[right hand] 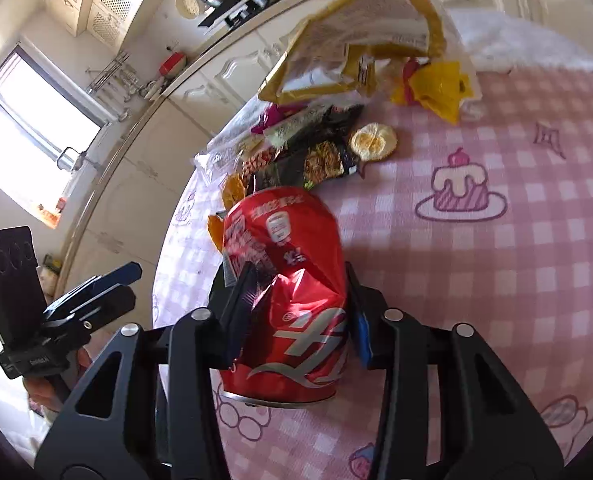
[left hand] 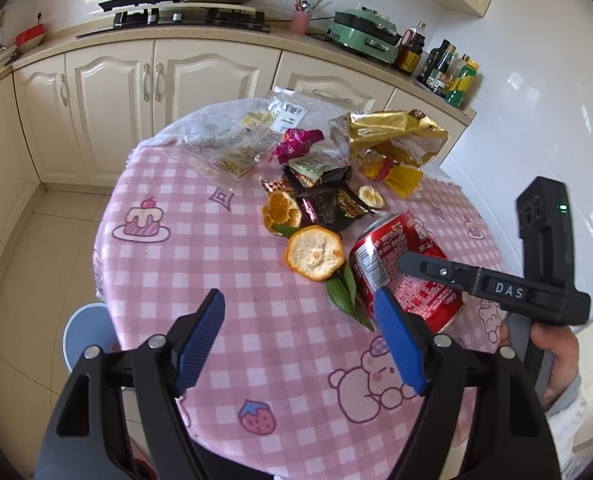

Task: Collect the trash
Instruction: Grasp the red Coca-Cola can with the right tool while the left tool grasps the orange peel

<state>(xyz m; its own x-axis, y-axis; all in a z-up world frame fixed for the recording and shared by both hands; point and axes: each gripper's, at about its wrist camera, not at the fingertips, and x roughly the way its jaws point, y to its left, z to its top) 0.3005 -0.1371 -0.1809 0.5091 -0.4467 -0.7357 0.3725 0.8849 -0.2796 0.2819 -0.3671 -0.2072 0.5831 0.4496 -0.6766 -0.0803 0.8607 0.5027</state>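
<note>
A dented red soda can (right hand: 288, 232) lies on its side on the pink checked tablecloth (left hand: 200, 264). My right gripper (right hand: 300, 280) is shut on it, with the pads pinching the can's crumpled waist. In the left wrist view the same can (left hand: 392, 248) shows under the right gripper's black finger (left hand: 420, 260). My left gripper (left hand: 298, 298) is open just above the cloth, with nothing between its blue pads. Beyond it lie an orange peel (left hand: 314, 254), green leaves (left hand: 344, 292), dark snack wrappers (left hand: 324, 200), a gold bag (left hand: 392, 132) and clear plastic bags (left hand: 240, 136).
The round table stands in a kitchen, with cream cabinets (left hand: 112, 92) and a stove with pans (left hand: 184, 16) behind it. A blue stool (left hand: 88, 332) sits by the table's left edge. A white glossy surface (left hand: 536, 140) rises to the right. More peels (left hand: 282, 210) and a yellow wrapper (left hand: 404, 178) lie in the pile.
</note>
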